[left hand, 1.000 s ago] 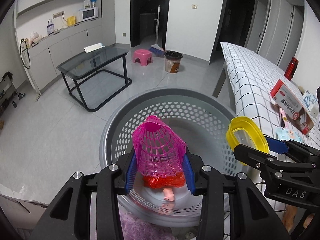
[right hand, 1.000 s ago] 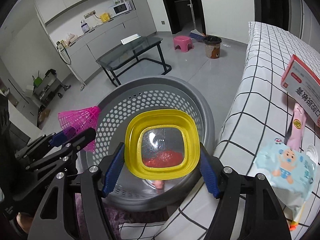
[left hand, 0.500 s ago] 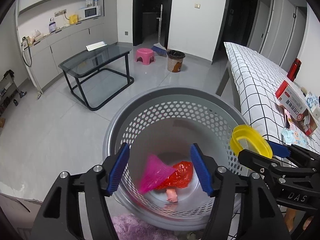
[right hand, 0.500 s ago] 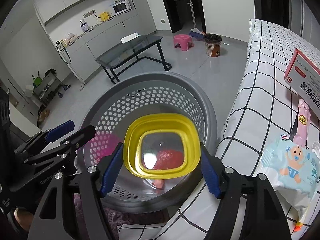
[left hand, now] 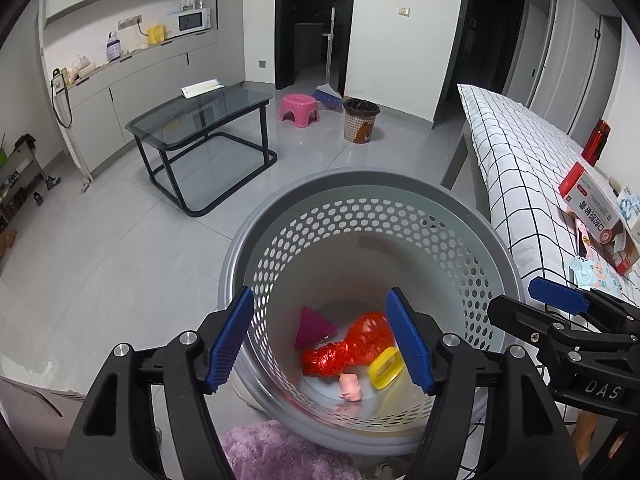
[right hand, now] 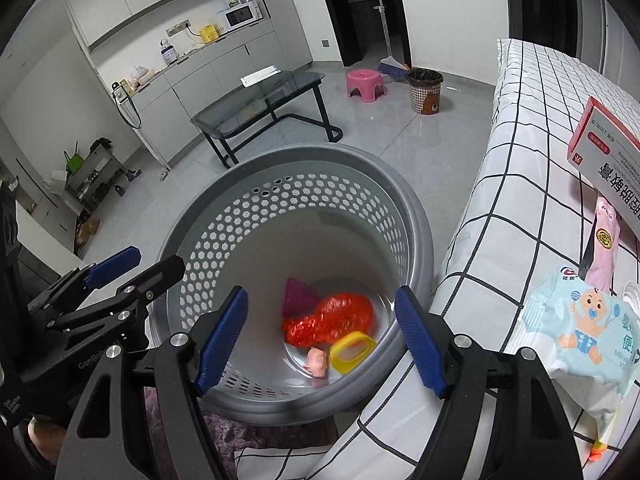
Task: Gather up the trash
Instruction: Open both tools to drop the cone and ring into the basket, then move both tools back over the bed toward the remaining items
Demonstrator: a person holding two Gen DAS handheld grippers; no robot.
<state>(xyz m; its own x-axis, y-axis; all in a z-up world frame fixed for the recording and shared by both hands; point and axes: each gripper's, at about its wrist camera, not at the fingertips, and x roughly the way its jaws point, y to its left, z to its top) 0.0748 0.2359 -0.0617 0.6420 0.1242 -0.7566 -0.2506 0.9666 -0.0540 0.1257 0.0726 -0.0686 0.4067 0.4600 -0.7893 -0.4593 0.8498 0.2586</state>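
Observation:
A grey perforated basket (left hand: 360,184) (right hand: 420,248) stands on the floor beside the table. At its bottom lie a pink mesh cone (left hand: 312,326) (right hand: 298,298), a red crumpled bag (left hand: 348,346) (right hand: 332,318), a yellow lid (left hand: 386,368) (right hand: 352,350) and a small pink toy (left hand: 350,388) (right hand: 318,362). My left gripper (left hand: 320,340) is open and empty above the basket's near rim. My right gripper (right hand: 320,342) is open and empty above the basket too; it also shows in the left wrist view (left hand: 560,304).
The table with a checked white cloth (right hand: 520,184) holds a red-and-white box (right hand: 612,152), a pink packet (right hand: 604,240) and a baby-wipes pack (right hand: 580,328). A glass side table (left hand: 200,120), pink stool (left hand: 300,106) and small bin (left hand: 360,120) stand beyond. Purple rug (left hand: 272,452) below.
My left gripper opened and the pink mesh cone dropped into the basket. Then my right gripper opened and the yellow lid dropped in as well.

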